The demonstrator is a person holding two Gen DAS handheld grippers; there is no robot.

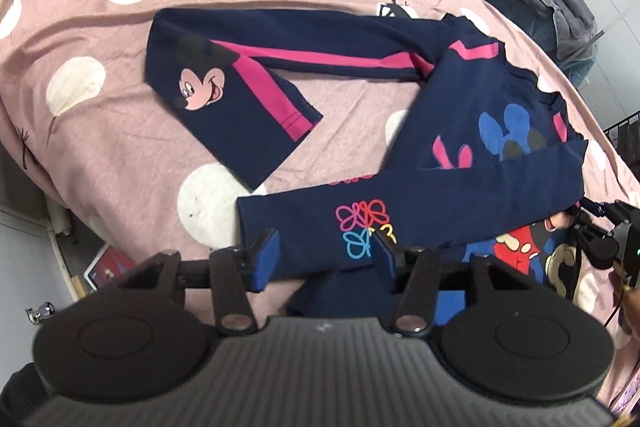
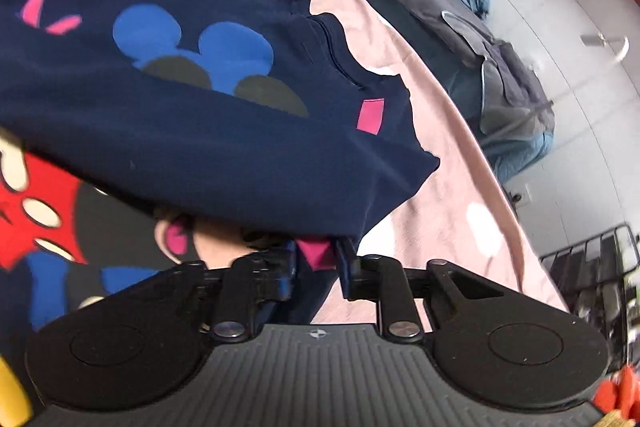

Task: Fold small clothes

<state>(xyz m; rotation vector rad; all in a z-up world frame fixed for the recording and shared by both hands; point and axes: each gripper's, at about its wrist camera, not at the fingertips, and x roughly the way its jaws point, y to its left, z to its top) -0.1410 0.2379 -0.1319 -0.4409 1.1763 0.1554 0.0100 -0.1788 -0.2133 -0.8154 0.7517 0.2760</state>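
Pinching the shirt (image 2: 208,131), right gripper (image 2: 316,263); left gripper (image 1: 324,255) spread; bedspread (image 1: 120,147) beneath.

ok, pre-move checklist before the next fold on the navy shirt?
1. Right gripper on shirt shoulder fabric: ok, cloth sits between the fingers.
2. Left gripper grip on near sleeve: not ok, jaws open, cuff only lies between them.
3. Near sleeve folded across the body: ok.
4. Far sleeve folded in: not ok, it lies spread on the bedspread.
5. Hem flat: cannot tell, hidden.
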